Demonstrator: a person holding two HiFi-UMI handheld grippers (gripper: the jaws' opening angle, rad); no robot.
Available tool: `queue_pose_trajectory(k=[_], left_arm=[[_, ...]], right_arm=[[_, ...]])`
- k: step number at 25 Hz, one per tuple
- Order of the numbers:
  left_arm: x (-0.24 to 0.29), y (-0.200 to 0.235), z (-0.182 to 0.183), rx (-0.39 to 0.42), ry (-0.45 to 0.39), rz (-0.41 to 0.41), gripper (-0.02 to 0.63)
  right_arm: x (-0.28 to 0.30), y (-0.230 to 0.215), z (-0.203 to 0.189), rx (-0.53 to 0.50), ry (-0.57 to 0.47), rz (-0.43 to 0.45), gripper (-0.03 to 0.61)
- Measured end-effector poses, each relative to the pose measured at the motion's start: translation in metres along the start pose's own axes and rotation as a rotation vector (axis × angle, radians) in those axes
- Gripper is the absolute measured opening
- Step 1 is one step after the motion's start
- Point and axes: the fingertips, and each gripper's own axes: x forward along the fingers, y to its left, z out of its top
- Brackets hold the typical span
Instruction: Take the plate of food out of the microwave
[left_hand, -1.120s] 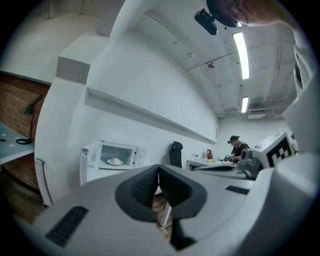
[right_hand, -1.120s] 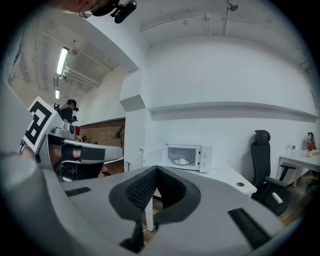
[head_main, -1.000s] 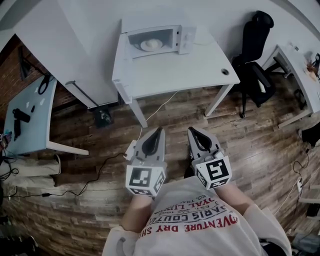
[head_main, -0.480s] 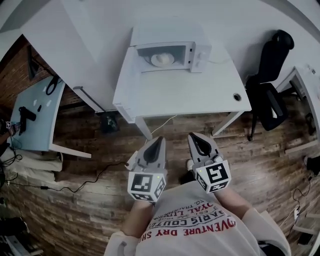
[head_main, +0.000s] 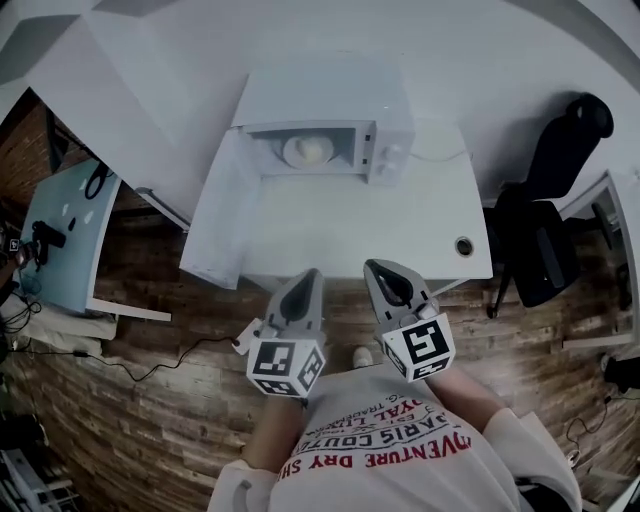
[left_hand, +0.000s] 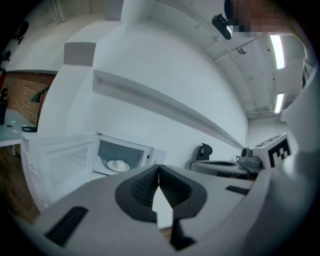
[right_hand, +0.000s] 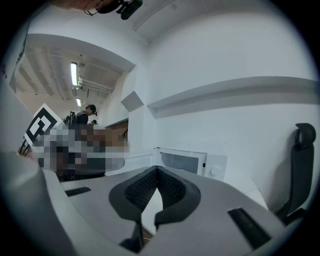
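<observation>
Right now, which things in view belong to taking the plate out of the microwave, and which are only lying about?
For the job: microwave, its open door, plate of food, white table.
Lying about: office chair, side table.

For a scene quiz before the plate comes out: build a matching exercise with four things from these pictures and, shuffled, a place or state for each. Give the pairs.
1. microwave door
2. plate of food
3. office chair
4. left gripper

A. shut, nothing between its jaws
B. beside the right end of the table
C. swung open
D. inside the microwave

Pairs: 1-C, 2-D, 3-B, 4-A.
</observation>
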Motion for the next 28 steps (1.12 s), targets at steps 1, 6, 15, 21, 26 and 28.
queue_pose_trajectory(k=[1,6,15,21,26,28], left_arm=[[0.014,-0.006,-0.001,-0.005,0.008,-0.009,0.008],[0.070,-0.020,0.003,0.002,0.038,-0.027,0.006],[0.132,0.015,-0.007,-0.050,0.092,0.002,0.008],[0.180,0.065,0.015,-0.093,0.026,0.015,0.008],[0.214,0.112,0.023,-0.092,0.045,0.018,0.008],[0.226,0.129,0.018,-0.099,0.067,0.008,0.008]], right_arm=[[0.002,-0.014,0.001,-0.007,0.000,0.003,0.003],[0.017,-0.069,-0.002,0.009,0.017,0.009,0.003],[0.065,-0.117,-0.027,0.053,0.077,-0.012,0.003],[0.121,-0.134,-0.021,0.039,0.050,-0.035,0.003],[0.176,-0.143,-0.020,0.047,0.081,-0.041,0.003],[0.197,-0.143,-0.022,0.049,0.095,-0.036,0.003]])
